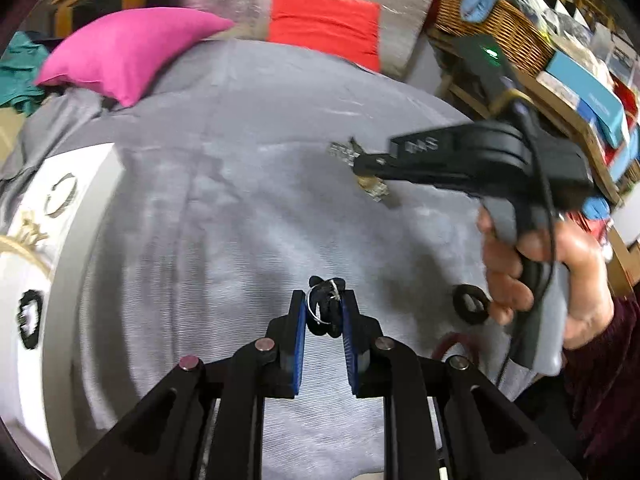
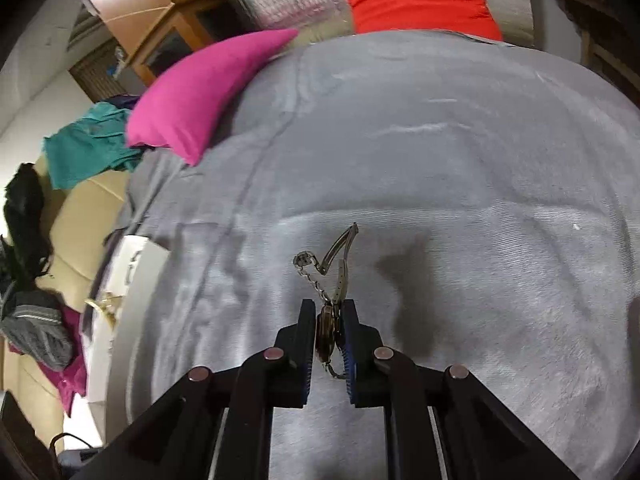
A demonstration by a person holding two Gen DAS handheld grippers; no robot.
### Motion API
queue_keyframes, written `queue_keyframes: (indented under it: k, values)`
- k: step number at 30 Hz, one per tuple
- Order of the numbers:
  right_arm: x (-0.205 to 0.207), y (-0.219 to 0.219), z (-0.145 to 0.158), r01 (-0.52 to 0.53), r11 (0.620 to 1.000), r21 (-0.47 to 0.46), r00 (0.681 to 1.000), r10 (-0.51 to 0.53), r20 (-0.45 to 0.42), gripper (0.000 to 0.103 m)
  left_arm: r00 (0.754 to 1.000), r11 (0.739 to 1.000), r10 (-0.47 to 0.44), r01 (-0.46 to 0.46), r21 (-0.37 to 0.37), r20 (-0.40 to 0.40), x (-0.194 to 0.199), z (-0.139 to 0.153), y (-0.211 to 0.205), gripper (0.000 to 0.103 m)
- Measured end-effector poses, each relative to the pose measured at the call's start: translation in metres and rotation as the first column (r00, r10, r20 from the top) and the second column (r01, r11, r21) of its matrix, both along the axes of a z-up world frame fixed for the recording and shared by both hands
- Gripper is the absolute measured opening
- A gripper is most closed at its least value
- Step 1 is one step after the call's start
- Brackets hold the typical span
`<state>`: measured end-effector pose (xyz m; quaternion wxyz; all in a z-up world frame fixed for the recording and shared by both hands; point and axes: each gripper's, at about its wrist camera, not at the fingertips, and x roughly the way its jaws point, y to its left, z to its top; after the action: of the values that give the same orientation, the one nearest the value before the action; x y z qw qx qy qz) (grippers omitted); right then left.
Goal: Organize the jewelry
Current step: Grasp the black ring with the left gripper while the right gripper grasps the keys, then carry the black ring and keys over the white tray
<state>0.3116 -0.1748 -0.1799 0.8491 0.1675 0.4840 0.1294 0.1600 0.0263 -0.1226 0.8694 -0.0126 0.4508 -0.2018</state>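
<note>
- White tray (image 1: 86,184) at the left edge of the grey bed (image 1: 240,208) carries rings and a gold piece.
- Left tool (image 1: 323,312), jaws narrow, pinches a black looped piece (image 1: 322,314) above the blanket.
- Black ring (image 1: 471,304) lies on the blanket beside the person's hand (image 1: 540,280).
- Right tool (image 2: 328,328), jaws narrow, grips a metal watch (image 2: 326,330) edge-on; its bracelet (image 2: 340,264), long axis in line with the fingers, points away from the camera.

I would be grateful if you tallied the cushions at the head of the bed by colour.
Pink cushion: 1
Red cushion: 1
Total: 2
</note>
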Motion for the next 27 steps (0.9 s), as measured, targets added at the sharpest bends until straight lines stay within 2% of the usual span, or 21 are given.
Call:
queue_keyframes:
  k: [9, 13, 17, 21, 27]
  values:
    - [-0.017, 0.018, 0.012, -0.054, 0.997, 0.061, 0.998, 0.052, 0.028, 0.014, 0.994, 0.994, 0.109, -0.109, -0.001, 0.012, 0.001, 0.004, 0.030, 0.018]
    - [-0.020, 0.024, 0.017, -0.075, 0.993, 0.095, 0.997, 0.072, 0.041, 0.014, 0.981, 0.982, 0.189, -0.189, -0.011, 0.032, 0.002, 0.010, 0.054, 0.018]
    - [-0.024, 0.033, 0.023, -0.100, 0.988, 0.115, 0.993, 0.092, 0.069, 0.014, 0.955, 0.957, 0.289, -0.287, -0.038, 0.060, -0.004, 0.022, 0.086, 0.018]
    - [-0.027, 0.044, 0.028, -0.123, 0.983, 0.135, 0.990, 0.112, 0.087, 0.014, 0.909, 0.913, 0.409, -0.407, -0.037, 0.082, -0.009, 0.025, 0.122, 0.017]
    - [-0.031, 0.066, 0.032, -0.174, 0.973, 0.155, 0.982, 0.159, 0.103, 0.014, 0.814, 0.820, 0.570, -0.571, -0.024, 0.112, -0.024, 0.027, 0.177, 0.017]
